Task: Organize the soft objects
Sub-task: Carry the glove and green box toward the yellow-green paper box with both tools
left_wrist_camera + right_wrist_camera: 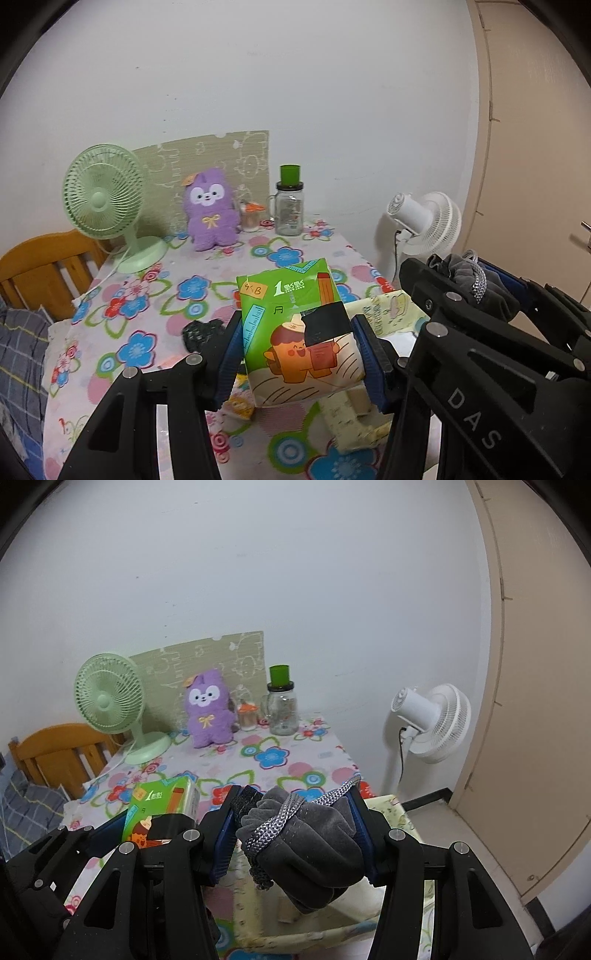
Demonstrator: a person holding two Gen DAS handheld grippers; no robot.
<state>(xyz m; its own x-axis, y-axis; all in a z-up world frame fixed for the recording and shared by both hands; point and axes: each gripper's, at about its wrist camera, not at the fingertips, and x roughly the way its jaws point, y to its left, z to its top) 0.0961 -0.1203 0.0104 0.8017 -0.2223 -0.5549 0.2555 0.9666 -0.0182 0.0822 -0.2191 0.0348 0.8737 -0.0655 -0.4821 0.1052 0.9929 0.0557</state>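
Left gripper (301, 354) squeezes a green tissue pack (295, 332), and right gripper (295, 834) squeezes a soft gray pouch (306, 845) above the flowery table (280, 757).

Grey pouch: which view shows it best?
The right wrist view. There the grey pouch fills the centre, clamped between the right gripper pads, with its silver cord wrapped around it. The left wrist view shows only the pouch's top at the right edge, behind the gripper's black frame.

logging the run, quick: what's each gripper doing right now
left gripper: shut on green printed tissue pack
right gripper: shut on grey velvet drawstring pouch
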